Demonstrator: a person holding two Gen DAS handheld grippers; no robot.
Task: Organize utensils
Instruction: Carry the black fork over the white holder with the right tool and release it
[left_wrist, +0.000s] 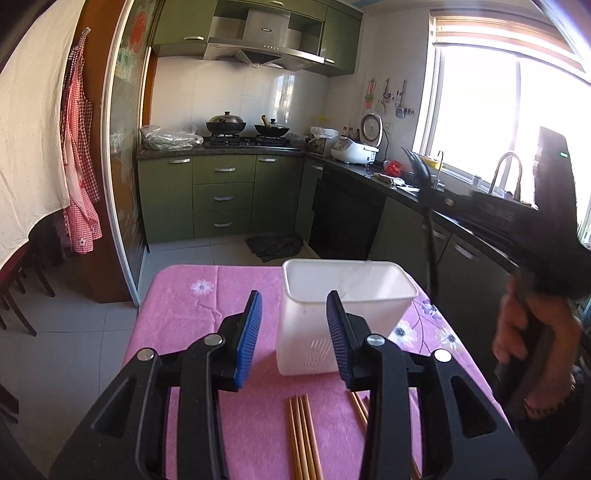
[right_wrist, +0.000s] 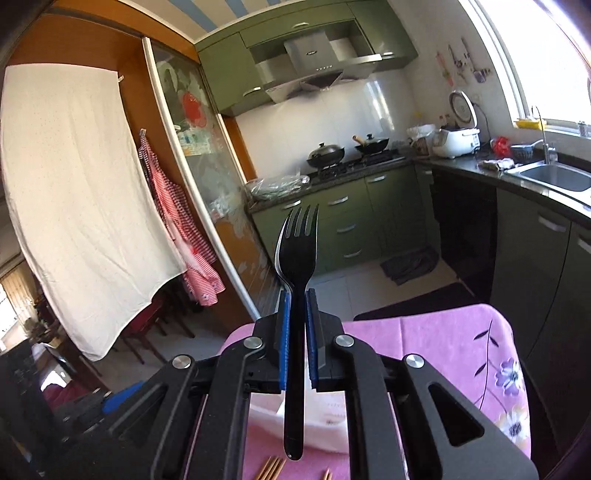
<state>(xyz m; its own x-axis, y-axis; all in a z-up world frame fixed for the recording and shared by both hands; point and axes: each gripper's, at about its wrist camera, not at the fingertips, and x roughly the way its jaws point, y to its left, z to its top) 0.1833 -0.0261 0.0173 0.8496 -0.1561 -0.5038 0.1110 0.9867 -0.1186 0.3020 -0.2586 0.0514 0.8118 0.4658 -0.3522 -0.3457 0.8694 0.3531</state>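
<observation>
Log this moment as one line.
left gripper: open, empty | right gripper: shut on black fork | white bin: empty | chopsticks: on table

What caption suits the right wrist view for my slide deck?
Right gripper shut on a black fork, tines up, above the pink tablecloth.

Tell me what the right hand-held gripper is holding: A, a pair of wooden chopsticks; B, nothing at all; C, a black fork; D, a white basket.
C: in the right wrist view the right hand-held gripper is shut on the handle of a black fork, tines up, while the wooden chopsticks lie on the pink tablecloth.
</observation>
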